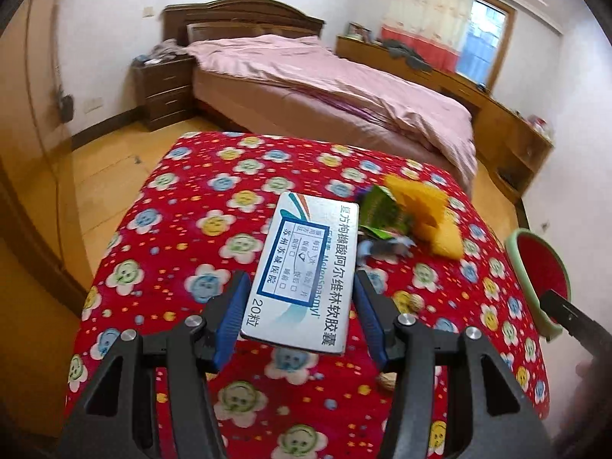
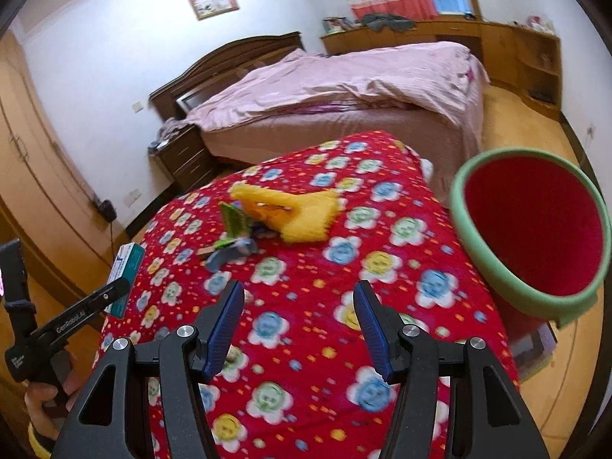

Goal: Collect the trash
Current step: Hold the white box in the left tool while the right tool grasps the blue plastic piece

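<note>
My left gripper (image 1: 300, 306) is clamped on a flat silver-white cardboard medicine box (image 1: 306, 275), blue pads pressing its long sides, box lifted clear of the red flower-print cloth-covered table (image 1: 183, 206). I read it as trash on its way to the bin. In the right wrist view the same box sits at the left edge of the frame, out past the table's left edge.

My right gripper (image 2: 298, 317) is released, nothing between its jaws, hanging over the cloth at lower centre.

The round green-rimmed bin with red lining (image 2: 531, 229) stands at the right of the frame, just off the table's right edge, mouth tilted toward me — an easy drop target, I think.

More trash remains mid-table: a yellow crumpled wrapper (image 2: 294, 210), a green foil packet (image 2: 237, 222) touching it, and grey-blue scraps (image 2: 233, 252) just beside. A small nut shell (image 1: 415, 302) lies close to the left gripper.

Cloth between gripper and bin looks open; the pile is the only obstacle, so I'd carry the box across above it.
</note>
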The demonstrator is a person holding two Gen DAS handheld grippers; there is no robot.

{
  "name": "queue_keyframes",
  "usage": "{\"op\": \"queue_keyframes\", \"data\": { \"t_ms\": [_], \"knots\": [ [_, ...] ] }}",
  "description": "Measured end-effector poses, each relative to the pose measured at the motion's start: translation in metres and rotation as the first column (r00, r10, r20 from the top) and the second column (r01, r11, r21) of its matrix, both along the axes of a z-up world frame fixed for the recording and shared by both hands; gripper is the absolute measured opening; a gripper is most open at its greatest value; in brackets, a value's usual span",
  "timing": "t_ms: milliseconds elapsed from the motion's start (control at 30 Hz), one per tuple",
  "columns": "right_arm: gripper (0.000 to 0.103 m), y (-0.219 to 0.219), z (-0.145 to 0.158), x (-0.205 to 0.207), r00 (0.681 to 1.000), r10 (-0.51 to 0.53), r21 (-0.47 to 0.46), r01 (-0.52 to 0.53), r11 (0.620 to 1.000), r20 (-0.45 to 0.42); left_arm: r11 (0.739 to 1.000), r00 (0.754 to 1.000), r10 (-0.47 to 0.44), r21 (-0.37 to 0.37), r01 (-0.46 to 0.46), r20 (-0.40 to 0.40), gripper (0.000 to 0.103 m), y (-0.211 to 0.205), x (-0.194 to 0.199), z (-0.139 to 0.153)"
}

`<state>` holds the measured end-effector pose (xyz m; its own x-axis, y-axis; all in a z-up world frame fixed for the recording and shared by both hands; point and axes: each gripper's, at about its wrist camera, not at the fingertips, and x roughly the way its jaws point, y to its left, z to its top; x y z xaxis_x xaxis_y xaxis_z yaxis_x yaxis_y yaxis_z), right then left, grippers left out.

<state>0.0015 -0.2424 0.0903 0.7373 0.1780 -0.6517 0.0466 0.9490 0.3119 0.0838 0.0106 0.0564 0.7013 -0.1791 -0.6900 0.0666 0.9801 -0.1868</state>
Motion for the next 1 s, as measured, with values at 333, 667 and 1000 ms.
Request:
{"op": "queue_keyframes", "data": {
  "t_ms": [333, 667, 1000],
  "knots": [
    [0.07, 0.056, -0.021, 0.054, 0.992, 0.113, -0.034, -0.115, 0.993, -0.051, 0.995, 0.995, 0.1, 0.01, -0.1, 0.0, 0.055, 0.031, 0.022, -0.018],
    [0.08, 0.084, -0.054, 0.107, 0.982, 0.142, -0.055, -0.15, 0.987, -0.125, 0.989, 0.989, 0.145, -0.007, -0.145, -0.029, 0.055, 0.044, 0.047, -0.046],
    [0.08, 0.117, -0.077, 0.142, 0.965, 0.203, -0.129, -0.226, 0.966, -0.169, 0.986, 0.986, 0.162, -0.027, -0.163, -0.031, 0.055, 0.049, 0.055, -0.062]
  ]
}}
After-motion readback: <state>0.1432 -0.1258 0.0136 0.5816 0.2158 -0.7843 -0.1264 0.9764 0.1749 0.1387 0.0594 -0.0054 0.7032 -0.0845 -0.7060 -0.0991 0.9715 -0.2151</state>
